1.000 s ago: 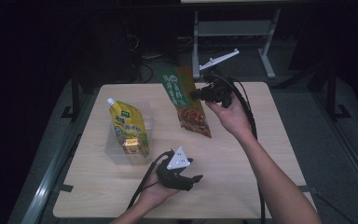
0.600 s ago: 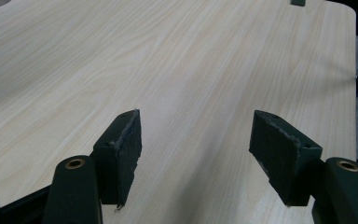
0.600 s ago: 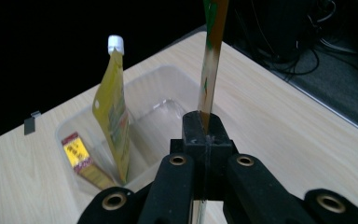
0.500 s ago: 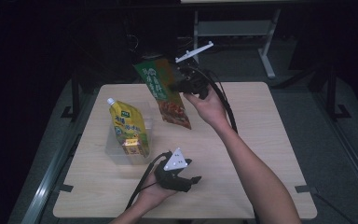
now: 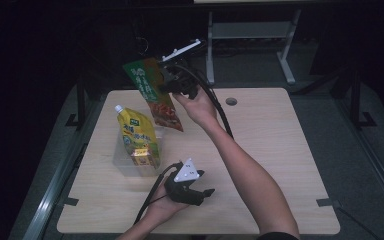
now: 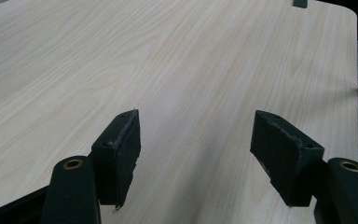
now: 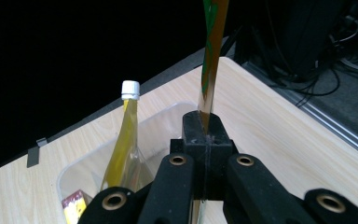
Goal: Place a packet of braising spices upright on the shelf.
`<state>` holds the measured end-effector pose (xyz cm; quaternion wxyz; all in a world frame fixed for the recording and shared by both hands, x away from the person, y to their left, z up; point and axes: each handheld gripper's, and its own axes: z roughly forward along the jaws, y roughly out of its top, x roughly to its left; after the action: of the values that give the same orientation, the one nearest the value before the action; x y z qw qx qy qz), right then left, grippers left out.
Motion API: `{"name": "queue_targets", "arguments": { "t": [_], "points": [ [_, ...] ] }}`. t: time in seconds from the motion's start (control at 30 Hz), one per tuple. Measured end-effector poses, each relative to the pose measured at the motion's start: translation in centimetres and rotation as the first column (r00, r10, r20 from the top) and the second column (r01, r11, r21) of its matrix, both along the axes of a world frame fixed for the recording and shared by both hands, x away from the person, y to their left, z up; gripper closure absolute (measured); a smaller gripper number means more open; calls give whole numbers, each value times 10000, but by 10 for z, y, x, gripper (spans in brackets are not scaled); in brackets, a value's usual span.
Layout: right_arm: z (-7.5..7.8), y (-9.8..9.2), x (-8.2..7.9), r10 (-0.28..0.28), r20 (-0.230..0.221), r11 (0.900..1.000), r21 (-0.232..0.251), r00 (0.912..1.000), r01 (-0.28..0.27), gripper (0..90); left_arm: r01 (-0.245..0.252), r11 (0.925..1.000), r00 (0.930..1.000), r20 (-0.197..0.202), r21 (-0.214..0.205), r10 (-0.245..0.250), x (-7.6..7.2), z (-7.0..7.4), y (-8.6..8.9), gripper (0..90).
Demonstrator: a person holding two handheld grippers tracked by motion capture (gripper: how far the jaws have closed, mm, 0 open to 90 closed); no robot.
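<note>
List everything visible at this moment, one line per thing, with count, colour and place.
snack packet: 1, green top and red-brown bottom, held in the air above the table's far left part
spouted pouch: 1, yellow with a white cap, standing in the clear bin
small box: 1, yellow and red, in the bin in front of the pouch
clear bin: 1, see-through plastic, left half of the table
table: 1, light wood, centre
metal stand: 1, pale grey, on the floor behind the table
right hand-held gripper: 1, black, shut on the snack packet
left hand-held gripper: 1, black with a grey plate, jaws open, low over the table's near edge
</note>
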<state>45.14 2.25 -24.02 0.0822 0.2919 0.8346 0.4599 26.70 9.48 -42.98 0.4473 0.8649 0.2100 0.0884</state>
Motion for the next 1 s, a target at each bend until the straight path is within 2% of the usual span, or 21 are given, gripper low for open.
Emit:
{"name": "queue_targets", "arguments": {
  "t": [0.1, 0.17, 0.3, 0.53, 0.77, 0.8, 0.93, 1.0],
  "points": [
    [-10, 13, 8, 14, -390, 10000, -37, 9992, -16, 900, 31, 9999, 9999, 154, 162, -33, -1, -1, 2, 322],
    [-20, 21, 14, 54, -446, 10000, -14, 9990, -55, 900, 29, 9998, 9999, 156, 204, -32, -1, -1, 4, 322],
    [-37, 33, 24, 86, -672, 10000, 14, 9977, -85, 900, -63, 10000, 10000, 76, 44, 63, -2, -1, 5, 322],
    [-62, 37, 32, 9, -942, 10000, 5, 9955, -9, 900, -145, 9999, 9999, 83, 83, 144, 0, -2, 6, 319],
    [-63, 38, 28, 163, -958, 9996, -211, 9953, -184, 889, -197, 9998, 9998, 84, 75, 196, 0, -2, 7, 318],
    [-64, 39, 28, 222, -869, 9994, -258, 9960, -245, 880, -196, 9998, 9998, 97, 71, 196, 0, -1, 7, 318],
    [-64, 44, 31, 378, -1036, 9985, -349, 9939, -416, 816, -197, 9998, 9997, 130, 69, 196, 0, 0, 8, 318],
    [-64, 48, 34, 339, -1015, 9977, -557, 9943, -397, 784, -196, 9998, 9997, 129, 64, 195, 1, -1, 8, 318]
  ]
}}
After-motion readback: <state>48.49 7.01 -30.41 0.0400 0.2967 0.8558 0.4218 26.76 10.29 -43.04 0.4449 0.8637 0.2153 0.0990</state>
